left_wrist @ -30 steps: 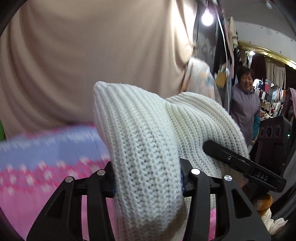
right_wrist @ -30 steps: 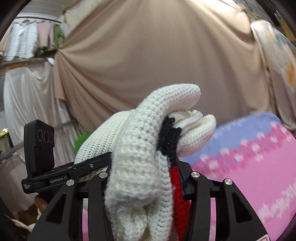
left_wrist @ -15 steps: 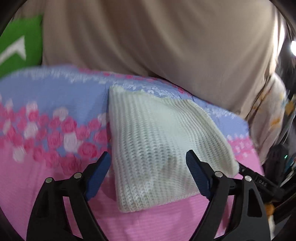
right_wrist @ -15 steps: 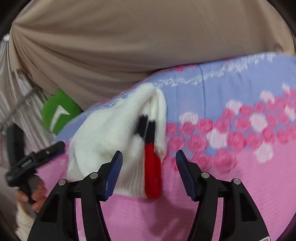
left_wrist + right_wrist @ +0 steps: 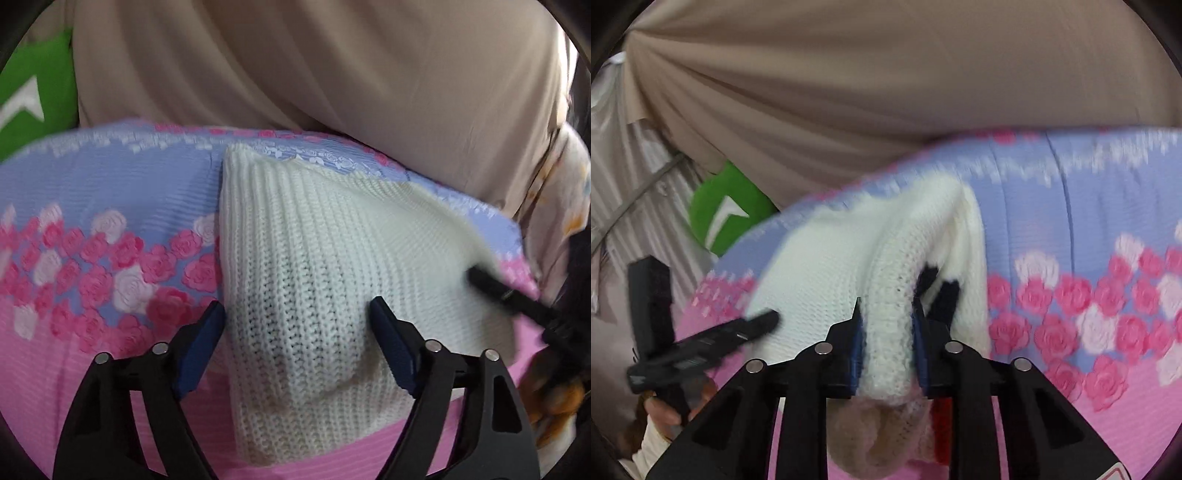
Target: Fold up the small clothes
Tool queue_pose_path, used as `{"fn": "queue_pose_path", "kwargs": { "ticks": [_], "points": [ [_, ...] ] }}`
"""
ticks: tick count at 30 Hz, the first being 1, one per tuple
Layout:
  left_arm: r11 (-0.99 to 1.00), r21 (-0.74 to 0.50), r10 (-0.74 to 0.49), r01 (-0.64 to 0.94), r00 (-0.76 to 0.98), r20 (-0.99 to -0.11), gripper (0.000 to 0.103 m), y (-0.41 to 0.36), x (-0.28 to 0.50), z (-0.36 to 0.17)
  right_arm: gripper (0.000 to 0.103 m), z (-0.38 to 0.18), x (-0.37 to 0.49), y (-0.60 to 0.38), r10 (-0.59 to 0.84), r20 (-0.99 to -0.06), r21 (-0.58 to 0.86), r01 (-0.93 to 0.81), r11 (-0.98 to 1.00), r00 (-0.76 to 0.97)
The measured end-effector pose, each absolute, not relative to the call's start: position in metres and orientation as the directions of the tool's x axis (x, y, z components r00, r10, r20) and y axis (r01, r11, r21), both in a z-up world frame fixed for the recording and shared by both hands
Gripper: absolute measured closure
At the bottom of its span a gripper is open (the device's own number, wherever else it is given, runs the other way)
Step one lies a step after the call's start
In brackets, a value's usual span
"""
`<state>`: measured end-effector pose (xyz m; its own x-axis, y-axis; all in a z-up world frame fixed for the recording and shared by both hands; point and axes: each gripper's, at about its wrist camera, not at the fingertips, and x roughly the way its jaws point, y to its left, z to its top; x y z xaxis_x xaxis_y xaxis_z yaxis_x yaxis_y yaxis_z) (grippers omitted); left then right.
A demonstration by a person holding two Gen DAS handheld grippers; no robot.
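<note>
Right gripper point(image 5: 886, 336): I see its blue pads closing on a raised ridge of the white knit garment point(image 5: 886, 295) — the wool is pinched between them, so I count this hand as grasping the cloth.
Left gripper point(image 5: 297, 347): its jaws stand wide to either side of the near hem, drawing in slightly, and neither pad presses the knit; released, by my reading.
Garment, left view: the white knit garment point(image 5: 325, 266) lies flat on the floral bedspread point(image 5: 92, 258), its ribs running away from my fingers toward the far edge of the bed.
Garment, right view: one side is bunched into a fold with a black and red patch point(image 5: 942, 295) showing beside the pinched ridge.
Key relation: the long axis runs straight out from both grippers, near hem closest to me, far corner pointing at the beige curtain point(image 5: 332, 74). My right hand is already on the cloth; the left only straddles it.
Judgement: the next fold probably needs the left to clamp the near hem before either hand lifts — otherwise the knit may drag sideways.
Farther off: the floral bedspread point(image 5: 1089, 221) fades from pink to lilac, and a green sign point(image 5: 727, 210) sits by the curtain.
</note>
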<state>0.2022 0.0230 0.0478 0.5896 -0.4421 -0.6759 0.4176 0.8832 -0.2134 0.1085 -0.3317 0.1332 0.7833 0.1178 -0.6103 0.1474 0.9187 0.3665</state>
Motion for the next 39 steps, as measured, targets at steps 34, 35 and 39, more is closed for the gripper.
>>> {"fn": "queue_pose_path", "kwargs": {
  "ticks": [34, 35, 39],
  "points": [
    [0.964, 0.08, -0.134, 0.253, 0.723, -0.677, 0.01, -0.003, 0.092, 0.031, 0.048, 0.098, 0.003, -0.274, -0.168, -0.735, 0.116, 0.366, 0.923, 0.657],
    [0.965, 0.079, -0.129, 0.249, 0.718, -0.684, 0.01, -0.003, 0.09, 0.027, 0.047, 0.095, 0.0, -0.273, -0.176, -0.738, 0.109, 0.373, 0.921, 0.651],
    [0.97, 0.08, -0.111, 0.229, 0.713, -0.693, 0.01, -0.002, 0.08, 0.013, 0.045, 0.084, -0.008, -0.272, -0.185, -0.755, 0.108, 0.397, 0.911, 0.629]
  ]
}}
